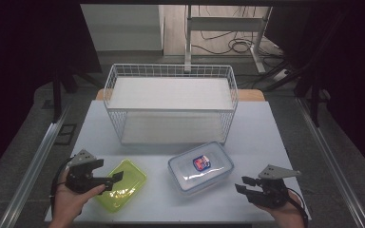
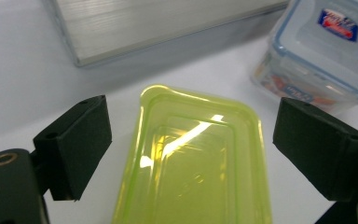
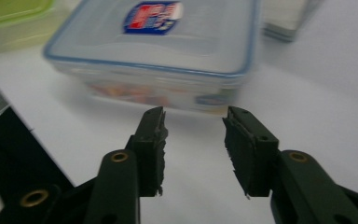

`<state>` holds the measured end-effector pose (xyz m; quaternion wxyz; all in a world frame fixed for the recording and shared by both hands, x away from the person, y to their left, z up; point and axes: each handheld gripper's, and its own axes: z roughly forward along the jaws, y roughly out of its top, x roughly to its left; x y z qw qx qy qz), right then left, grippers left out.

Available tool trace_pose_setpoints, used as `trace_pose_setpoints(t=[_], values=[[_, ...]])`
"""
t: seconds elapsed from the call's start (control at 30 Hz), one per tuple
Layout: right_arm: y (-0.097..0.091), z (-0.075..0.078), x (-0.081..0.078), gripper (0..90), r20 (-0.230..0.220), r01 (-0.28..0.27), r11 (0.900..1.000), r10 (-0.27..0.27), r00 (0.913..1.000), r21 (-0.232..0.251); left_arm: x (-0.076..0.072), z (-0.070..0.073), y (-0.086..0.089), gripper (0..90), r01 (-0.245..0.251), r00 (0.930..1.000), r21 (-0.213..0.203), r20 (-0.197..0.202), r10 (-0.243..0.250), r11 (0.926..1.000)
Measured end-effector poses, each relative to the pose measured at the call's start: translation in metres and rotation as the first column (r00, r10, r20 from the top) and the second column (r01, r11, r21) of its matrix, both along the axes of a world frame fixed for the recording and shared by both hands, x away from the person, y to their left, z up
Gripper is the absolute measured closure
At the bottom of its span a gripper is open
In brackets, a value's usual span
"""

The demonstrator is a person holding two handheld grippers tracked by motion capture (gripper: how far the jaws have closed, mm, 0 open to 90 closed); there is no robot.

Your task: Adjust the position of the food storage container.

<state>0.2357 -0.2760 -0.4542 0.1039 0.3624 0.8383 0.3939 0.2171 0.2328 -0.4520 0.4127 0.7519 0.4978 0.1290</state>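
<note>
On the table:
Surface: a pale grey table [image 1: 266,123], lit from above, with dark floor on both sides.
Room: behind the table, a white frame leg and loose cables on the floor.
Basket: a white wire basket [image 1: 171,102] stands at the back middle of the table, with a flat pale shelf across its top and a pale panel on its floor; nothing else is seen in it.
Green tray: a clear yellow-green tray [image 1: 122,184] lies front left, shallow, nothing in it.
Box: a clear box [image 1: 200,167] with a blue-rimmed lid and a red-and-blue label sits front middle, just right of the tray and apart from it; printed colours show through its side wall, contents unclear.
Left gripper: the left gripper [image 1: 115,181] is held low in the left hand [image 1: 69,199], pointing right; jaws spread wide on either side of the tray's near end, pads clear of it.
Right gripper: the right gripper [image 1: 244,184] sits in the right hand [image 1: 285,213], pointing left at the box's near wall, close but apart; jaws part-way apart with nothing between them.
</note>
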Motion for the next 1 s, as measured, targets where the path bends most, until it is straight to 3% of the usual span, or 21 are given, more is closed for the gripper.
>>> trace_pose_setpoints(t=[0.03,0.07,0.23,0.4,0.6,0.8,1.0], values=[[0.000,0.000,0.000,60.4,0.000,0.000,1.0000,0.000,1.0000,0.000,0.000,0.000,0.000,11.4,0.000,1.0000,0.000,0.000,0.000,1.0000],[0.007,-0.001,-0.002,64.4,-0.001,-0.055,0.9984,0.055,0.9985,-0.014,-0.001,0.001,-0.001,11.4,0.002,1.0000,0.006,0.008,-0.002,1.0000],[0.026,-0.008,-0.004,77.6,-0.021,-0.136,0.9900,0.135,0.9906,-0.038,-0.001,0.002,-0.002,11.4,0.009,0.9999,0.011,0.009,-0.009,0.9999],[0.047,-0.017,-0.005,87.8,-0.044,-0.175,0.9831,0.173,0.9839,-0.053,-0.001,0.000,-0.002,12.2,0.003,0.9999,0.016,0.013,-0.003,0.9999],[0.071,-0.022,-0.010,88.7,-0.052,-0.231,0.9699,0.227,0.9725,-0.079,-0.001,0.001,-0.003,13.0,0.006,0.9997,0.016,0.024,-0.007,0.9999],[0.097,-0.035,-0.009,88.7,-0.074,-0.285,0.9503,0.278,0.9578,-0.125,0.000,-0.002,-0.004,13.9,0.014,0.9998,0.017,0.014,-0.014,0.9998],[0.120,-0.041,-0.007,88.7,-0.071,-0.311,0.9399,0.303,0.9503,-0.142,0.001,-0.002,-0.005,13.7,0.027,0.9995,0.016,0.014,-0.027,0.9995]])
